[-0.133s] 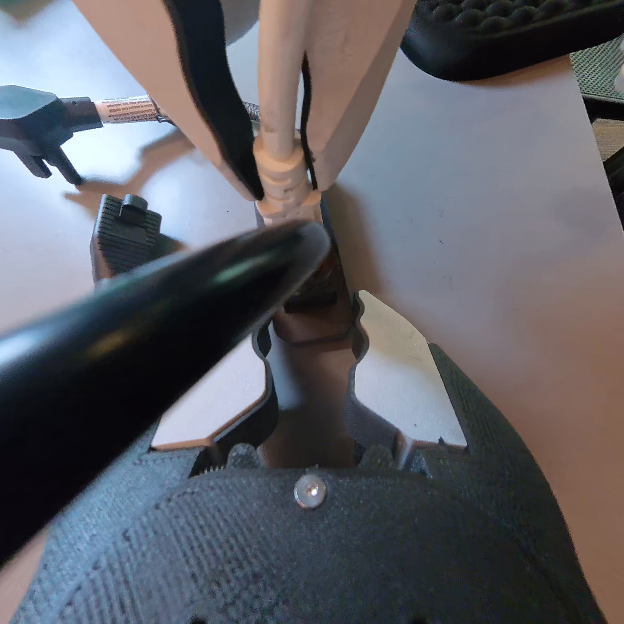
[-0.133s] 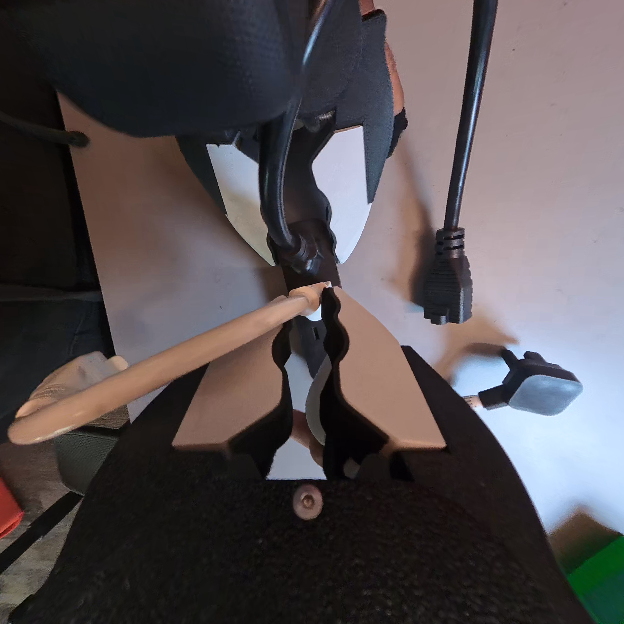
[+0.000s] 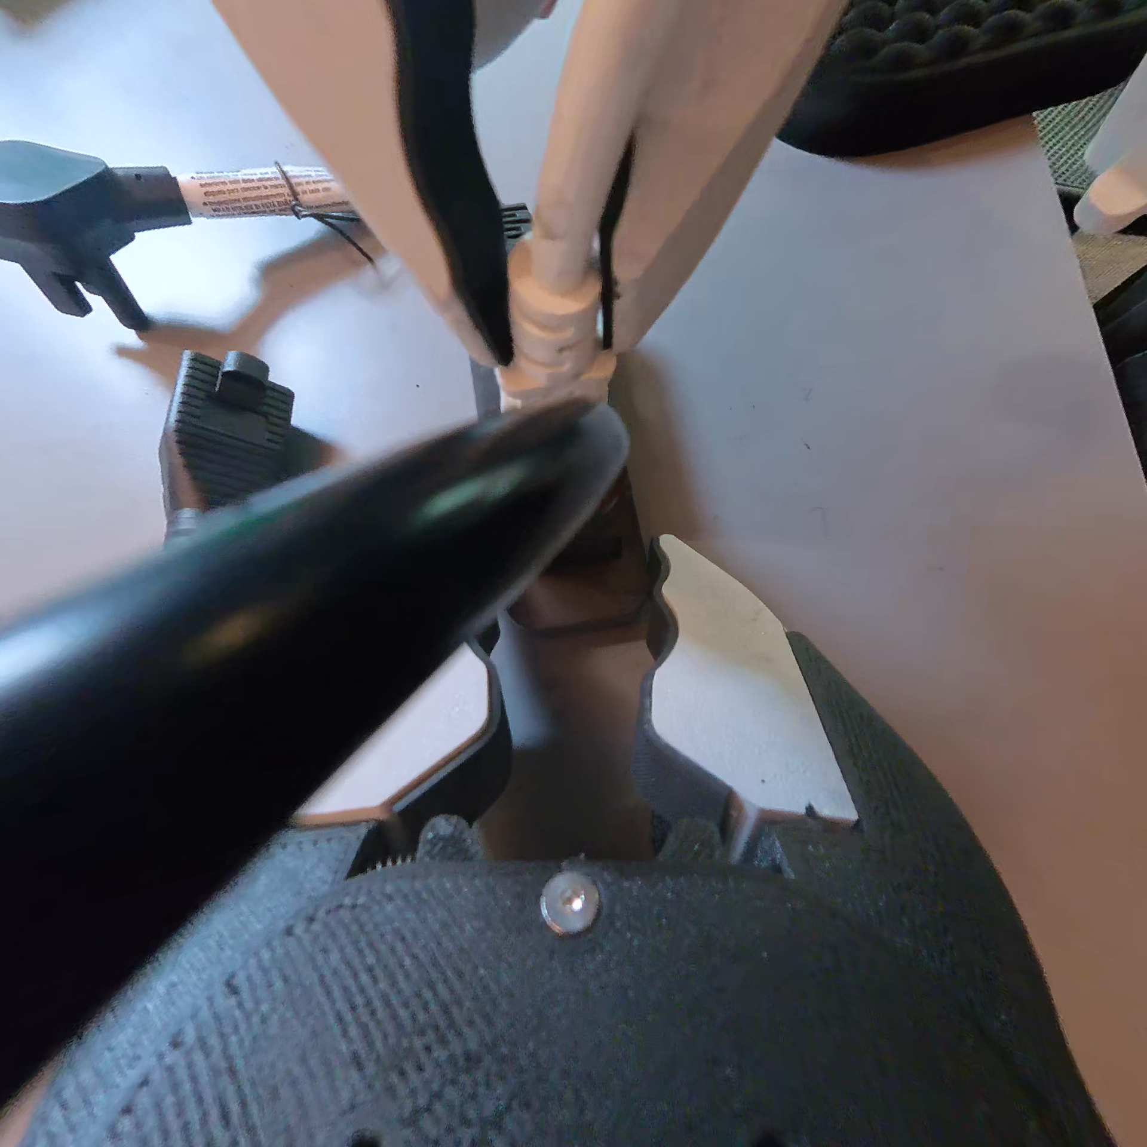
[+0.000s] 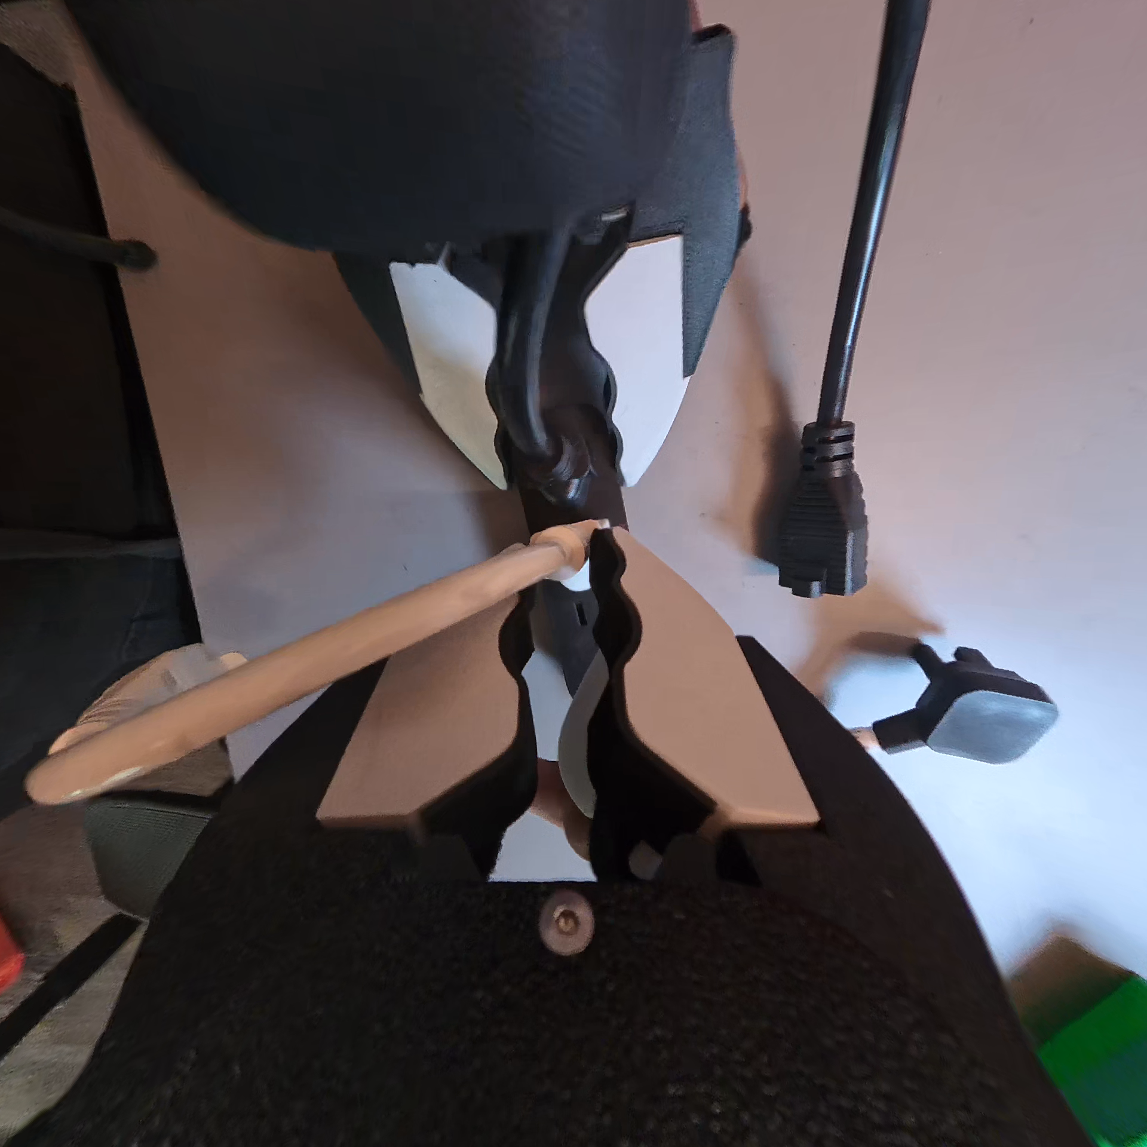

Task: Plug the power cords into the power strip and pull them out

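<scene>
A narrow dark power strip (image 3: 577, 596) lies on the pale table, and my left gripper (image 3: 583, 558) is shut on it. A thick black cord (image 3: 248, 652) plugged into the strip runs toward the left camera and hides the left finger's tip. My right gripper (image 4: 565, 589) is shut on a white plug (image 4: 571, 571) with a beige cord (image 4: 310, 658), held at the strip (image 4: 577, 627). The plug's prongs are hidden. The right gripper also shows in the left wrist view (image 3: 552, 347), facing mine. The left gripper shows in the right wrist view (image 4: 565, 478).
A loose black plug with a grey face (image 4: 980, 714) and a black ribbed connector (image 4: 819, 515) on a black cable lie on the table (image 4: 993, 248) beside the strip. They also show in the left wrist view (image 3: 49, 205) (image 3: 229, 428). A black chair (image 3: 962, 62) stands past the table edge. Left tips to right tips: about 6 cm.
</scene>
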Action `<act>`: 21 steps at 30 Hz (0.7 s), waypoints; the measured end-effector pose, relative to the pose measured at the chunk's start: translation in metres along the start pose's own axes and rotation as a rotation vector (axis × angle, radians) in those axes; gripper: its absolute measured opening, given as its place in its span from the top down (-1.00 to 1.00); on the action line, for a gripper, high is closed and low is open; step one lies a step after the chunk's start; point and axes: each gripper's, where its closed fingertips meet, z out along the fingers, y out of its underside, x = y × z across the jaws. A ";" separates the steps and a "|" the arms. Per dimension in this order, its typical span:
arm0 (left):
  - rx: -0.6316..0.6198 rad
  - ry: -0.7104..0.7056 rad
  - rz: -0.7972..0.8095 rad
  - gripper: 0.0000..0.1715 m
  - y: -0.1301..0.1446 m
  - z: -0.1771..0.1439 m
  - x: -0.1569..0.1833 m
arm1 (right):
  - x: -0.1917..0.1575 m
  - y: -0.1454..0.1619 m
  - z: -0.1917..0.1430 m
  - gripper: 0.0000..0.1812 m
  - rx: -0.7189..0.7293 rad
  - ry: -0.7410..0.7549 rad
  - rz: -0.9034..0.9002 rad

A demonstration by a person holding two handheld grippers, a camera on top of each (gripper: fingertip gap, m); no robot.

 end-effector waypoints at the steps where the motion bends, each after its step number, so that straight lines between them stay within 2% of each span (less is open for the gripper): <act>1: -0.005 -0.009 0.012 0.45 0.000 0.000 0.000 | 0.002 -0.001 0.000 0.77 0.013 -0.023 0.021; 3: -0.001 -0.014 0.008 0.44 0.000 0.000 0.000 | 0.003 -0.001 0.000 0.76 0.016 -0.028 0.017; 6: 0.008 0.005 -0.003 0.45 0.001 -0.001 -0.001 | -0.002 0.000 0.000 0.76 0.022 0.042 -0.007; 10: 0.004 -0.020 0.008 0.48 0.001 0.000 -0.001 | 0.004 -0.002 0.001 0.76 0.076 -0.026 0.046; 13: 0.007 -0.004 -0.002 0.45 0.001 -0.001 -0.001 | -0.002 -0.001 0.001 0.76 0.057 0.042 0.011; 17: -0.005 -0.013 0.018 0.46 0.001 0.000 -0.002 | 0.004 -0.002 0.002 0.75 0.079 -0.015 0.054; 21: 0.005 -0.008 -0.005 0.45 0.001 0.000 -0.002 | 0.000 -0.001 0.000 0.76 0.024 0.061 0.000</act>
